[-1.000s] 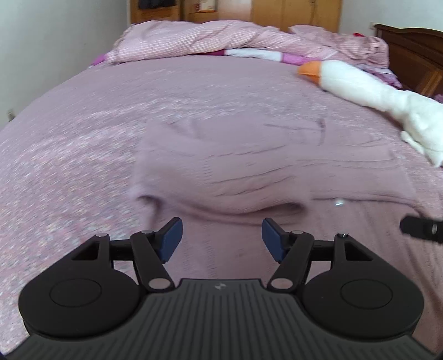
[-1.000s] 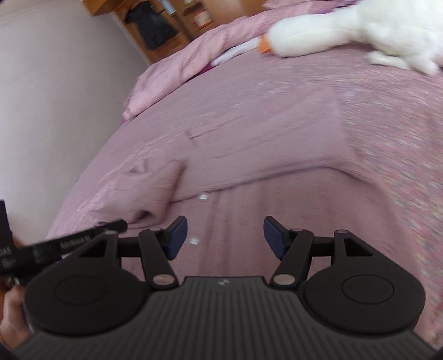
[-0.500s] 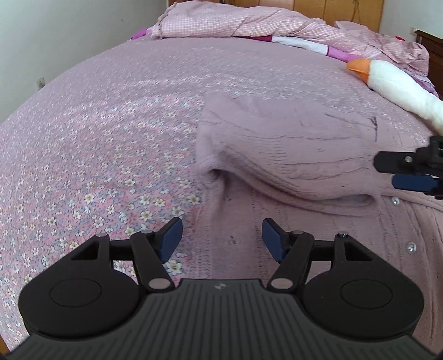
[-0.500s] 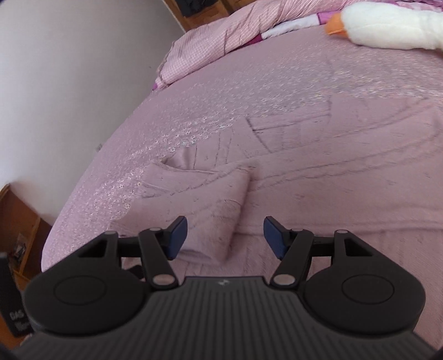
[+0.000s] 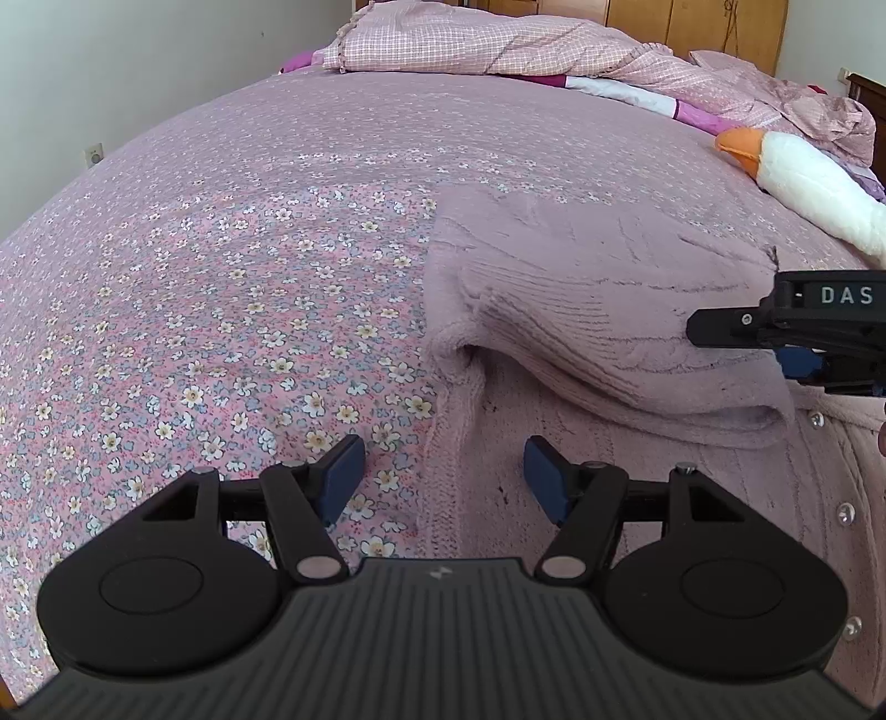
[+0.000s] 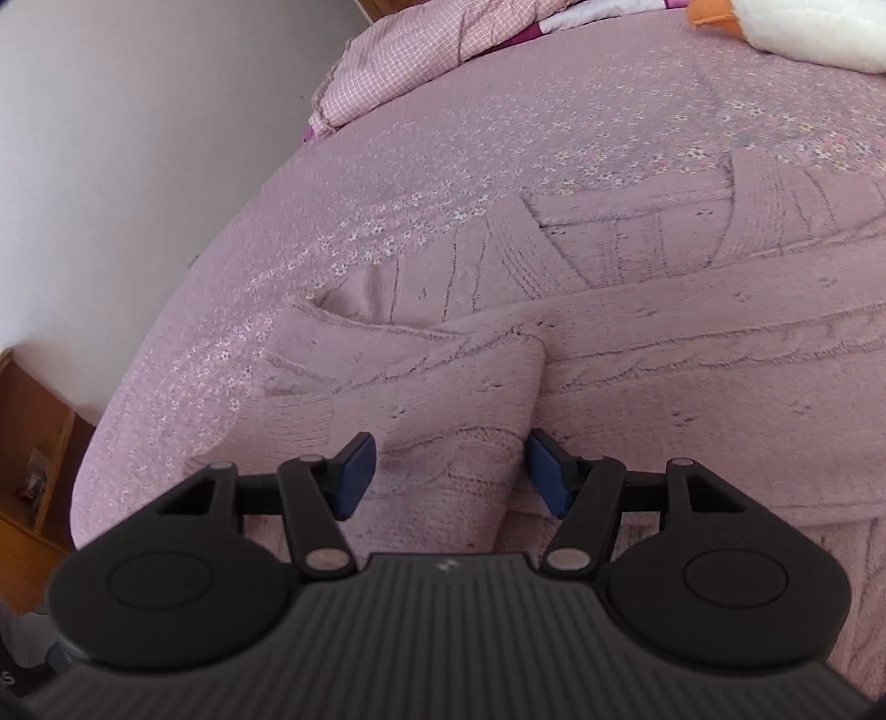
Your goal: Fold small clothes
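Left gripper (image 5: pixel 443 476) angles down over the near left edge of the pink knit cardigan (image 5: pixel 598 310), jaws apart, nothing between the pads. Right gripper (image 6: pixel 449 471) also pitches down, jaws closing around the folded sleeve (image 6: pixel 421 399); pads not visibly pressing it yet. Cardigan lies flat on the floral bedsheet (image 5: pixel 221 288), sleeve folded across its body. Wide bare sheet to the left and far side; plush goose (image 5: pixel 797 171) far right, rumpled quilt (image 5: pixel 498 44) at the far end.

Plush goose (image 5: pixel 814 183) cut off at the frame's right edge; cardigan (image 5: pixel 609 310) runs past it; right tongs (image 5: pixel 797 354) partly shown.
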Available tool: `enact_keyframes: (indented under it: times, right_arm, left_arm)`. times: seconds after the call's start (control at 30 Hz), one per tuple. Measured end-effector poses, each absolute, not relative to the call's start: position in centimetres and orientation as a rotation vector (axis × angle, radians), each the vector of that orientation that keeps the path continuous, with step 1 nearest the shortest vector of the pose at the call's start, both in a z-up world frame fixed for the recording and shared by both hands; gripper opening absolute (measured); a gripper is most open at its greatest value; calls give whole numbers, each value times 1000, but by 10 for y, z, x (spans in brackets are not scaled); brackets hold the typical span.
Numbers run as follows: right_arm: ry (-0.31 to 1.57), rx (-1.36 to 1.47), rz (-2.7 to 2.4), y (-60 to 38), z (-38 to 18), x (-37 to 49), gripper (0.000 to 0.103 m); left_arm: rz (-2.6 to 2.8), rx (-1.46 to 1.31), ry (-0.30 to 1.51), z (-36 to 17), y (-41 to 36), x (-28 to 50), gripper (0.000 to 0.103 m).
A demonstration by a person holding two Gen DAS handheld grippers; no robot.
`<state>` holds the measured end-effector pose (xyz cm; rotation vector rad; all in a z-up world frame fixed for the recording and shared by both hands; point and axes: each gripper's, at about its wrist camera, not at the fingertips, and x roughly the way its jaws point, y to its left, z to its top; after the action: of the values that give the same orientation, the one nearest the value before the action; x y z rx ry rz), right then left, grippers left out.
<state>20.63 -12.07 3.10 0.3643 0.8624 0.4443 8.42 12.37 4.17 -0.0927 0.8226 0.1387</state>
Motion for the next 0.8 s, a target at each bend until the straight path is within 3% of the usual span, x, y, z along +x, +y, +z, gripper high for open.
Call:
enact_keyframes:
  times: [0.03,0.07,0.1,0.13,0.43,0.63,0.8]
  right_arm:
    - [862,356,447,-119,32,207,55]
    - [861,348,452,-117,33,208,44]
    - [859,336,461,-116,35,209,22]
    - [854,327,475,-115,38,209,15]
    - [598,174,431,-138,108,198,13]
    - [734,144,355,-153,62,216,14]
    - [769,159,306,-159,31,221,20]
  left_arm:
    - [140,-92,823,41,123,85,71]
    - [142,-90,823,41,123,85,71]
    - [143,-88,822,40,123,86,71]
    - [144,-85,822,40,123,86,71]
    - [158,-63,827,35,122,93,72]
    - [164,-37,827,32,118,94,73]
    - [155,-40,827,32,119,94,73]
